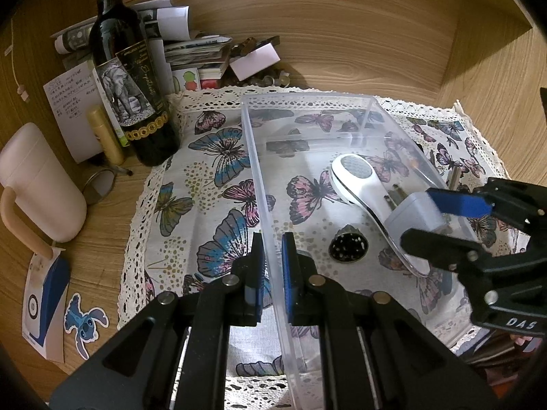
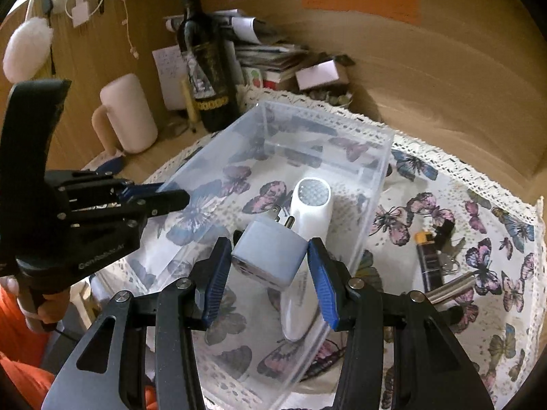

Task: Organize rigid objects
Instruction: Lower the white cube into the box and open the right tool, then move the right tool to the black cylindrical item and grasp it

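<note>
A clear plastic box (image 1: 307, 97) (image 2: 324, 116) stands on a butterfly cloth. My left gripper (image 1: 272, 249) (image 2: 167, 194) is shut on the box's left wall near its front corner. Over the box's right half, my right gripper (image 2: 270, 266) (image 1: 430, 218) is shut on a grey plug adapter (image 2: 270, 256) (image 1: 415, 215), whose prongs point away. A white handheld device (image 1: 355, 177) (image 2: 312, 201) with a meshed head lies inside the box. A small round black dotted piece (image 1: 348, 247) rests beside it on the box floor.
A wine bottle (image 1: 133, 78) (image 2: 208, 68), a pale pink mug (image 1: 37, 177) (image 2: 126, 116) and a heap of papers (image 1: 191, 48) crowd the back left. A lighter (image 2: 427, 259) and keys (image 2: 448, 266) lie on the cloth (image 2: 495, 212) right of the box. Wooden walls close in behind.
</note>
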`<state>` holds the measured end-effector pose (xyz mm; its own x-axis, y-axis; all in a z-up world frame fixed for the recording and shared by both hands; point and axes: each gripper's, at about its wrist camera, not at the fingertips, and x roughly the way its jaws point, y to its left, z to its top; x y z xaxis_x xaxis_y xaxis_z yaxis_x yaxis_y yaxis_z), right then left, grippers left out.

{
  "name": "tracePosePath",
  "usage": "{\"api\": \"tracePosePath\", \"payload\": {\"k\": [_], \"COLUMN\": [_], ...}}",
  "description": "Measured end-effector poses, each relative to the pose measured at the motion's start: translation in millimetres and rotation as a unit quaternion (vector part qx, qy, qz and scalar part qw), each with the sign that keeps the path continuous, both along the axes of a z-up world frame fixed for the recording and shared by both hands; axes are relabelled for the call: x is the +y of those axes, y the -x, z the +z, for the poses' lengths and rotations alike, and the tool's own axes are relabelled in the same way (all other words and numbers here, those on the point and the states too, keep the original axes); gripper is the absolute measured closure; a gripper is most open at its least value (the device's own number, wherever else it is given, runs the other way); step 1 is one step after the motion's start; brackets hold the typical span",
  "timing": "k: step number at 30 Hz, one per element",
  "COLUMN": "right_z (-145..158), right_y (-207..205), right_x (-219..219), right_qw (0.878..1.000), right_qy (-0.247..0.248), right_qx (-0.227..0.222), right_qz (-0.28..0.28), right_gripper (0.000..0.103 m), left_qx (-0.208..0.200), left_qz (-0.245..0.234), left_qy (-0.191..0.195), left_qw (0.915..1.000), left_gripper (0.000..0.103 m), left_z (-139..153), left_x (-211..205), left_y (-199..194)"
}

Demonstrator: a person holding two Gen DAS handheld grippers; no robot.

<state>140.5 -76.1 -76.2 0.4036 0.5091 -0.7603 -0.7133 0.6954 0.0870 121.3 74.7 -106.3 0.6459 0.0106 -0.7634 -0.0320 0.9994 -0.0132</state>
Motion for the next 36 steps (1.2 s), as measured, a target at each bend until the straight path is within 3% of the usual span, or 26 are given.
{"api": "tracePosePath", "payload": {"k": [16, 22, 27, 36], "right_z": [7, 21, 35, 37], "right_y": [4, 2, 1, -3], "right_x": [-2, -28, -59, -117], "right_qw": [1.000, 0.999, 0.995, 0.983], "right_qy": [-0.005, -0.019, -0.029, -0.022], "right_qx": [-0.008, -0.025, -0.045, -0.056], "right_qz": [-0.002, -0.040, -0.083, -0.172], "right_gripper": [0.057, 0.056, 0.046, 0.036], "left_qx": [0.007, 0.014, 0.025, 0.025], "left_qz": [0.005, 0.008, 0.012, 0.017], "left_qy": [0.016, 0.049, 0.084, 0.091], "left_qw": [0.9998, 0.9987, 0.9961, 0.9954], "left_gripper": [0.093, 0.093, 0.093, 0.093], "left_z": [0, -2, -5, -4], "left_x": [2, 9, 16, 17], "left_y": [-2, -4, -7, -6]}}
